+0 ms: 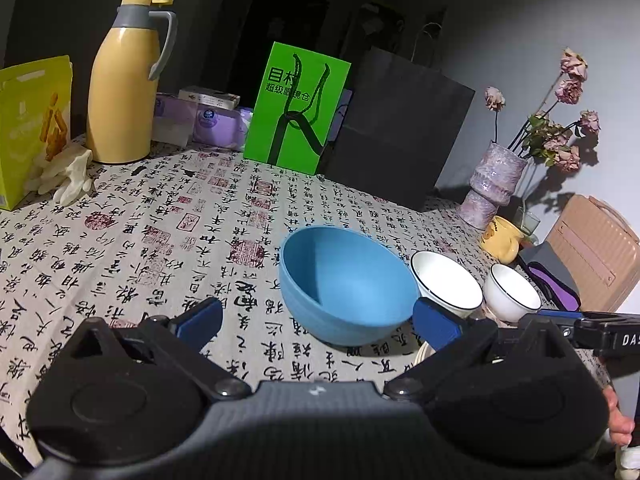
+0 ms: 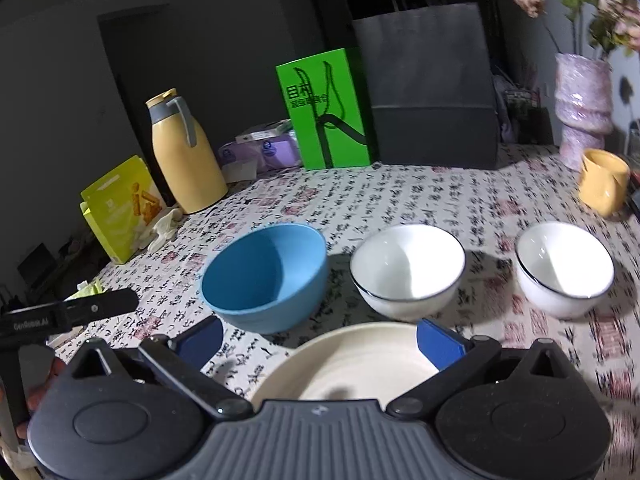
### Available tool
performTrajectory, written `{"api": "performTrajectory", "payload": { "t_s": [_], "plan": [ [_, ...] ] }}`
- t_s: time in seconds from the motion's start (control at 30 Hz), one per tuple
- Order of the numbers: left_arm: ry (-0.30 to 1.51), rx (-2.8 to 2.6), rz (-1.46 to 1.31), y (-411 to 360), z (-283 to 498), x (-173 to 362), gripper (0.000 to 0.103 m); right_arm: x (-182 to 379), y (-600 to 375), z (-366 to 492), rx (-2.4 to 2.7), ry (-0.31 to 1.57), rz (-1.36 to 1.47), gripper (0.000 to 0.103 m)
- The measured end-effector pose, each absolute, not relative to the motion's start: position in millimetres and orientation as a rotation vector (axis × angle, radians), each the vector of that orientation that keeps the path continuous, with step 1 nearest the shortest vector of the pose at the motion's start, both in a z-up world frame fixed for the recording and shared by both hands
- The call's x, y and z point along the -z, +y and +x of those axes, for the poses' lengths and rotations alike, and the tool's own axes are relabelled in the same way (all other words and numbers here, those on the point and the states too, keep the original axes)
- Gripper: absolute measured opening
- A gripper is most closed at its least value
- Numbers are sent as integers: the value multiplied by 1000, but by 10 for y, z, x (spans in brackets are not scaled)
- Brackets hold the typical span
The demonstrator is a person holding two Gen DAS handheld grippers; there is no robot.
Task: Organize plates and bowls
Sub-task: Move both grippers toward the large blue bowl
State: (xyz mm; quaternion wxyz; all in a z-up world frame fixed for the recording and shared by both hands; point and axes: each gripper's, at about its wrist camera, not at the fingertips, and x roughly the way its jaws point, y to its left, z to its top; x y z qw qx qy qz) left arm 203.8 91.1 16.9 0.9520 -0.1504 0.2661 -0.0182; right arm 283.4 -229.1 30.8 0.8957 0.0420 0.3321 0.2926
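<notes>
On the counter (image 2: 400,200) with its calligraphy-print cloth, a round blue plastic bowl (image 2: 266,276) sat left of two black-rimmed white ceramic bowls (image 2: 408,270) (image 2: 565,267). The right gripper (image 2: 320,340) hovered with fingers spread wide over a cream ceramic plate (image 2: 352,364). The left gripper (image 1: 318,322), jaws likewise apart, held nothing before the blue bowl.

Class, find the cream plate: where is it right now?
In the right wrist view the cream plate lies at the bottom centre, between the right gripper's open fingers, just in front of the blue bowl and larger white bowl.
</notes>
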Motion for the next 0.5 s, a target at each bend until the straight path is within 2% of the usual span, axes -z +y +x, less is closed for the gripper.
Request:
{"api": "performTrajectory", "payload": {
  "t_s": [0.5],
  "plan": [
    [589,-33,-362,1113,2447,-239,103,-400,-1778,3249,-592,731,7,103]
  ]
}}
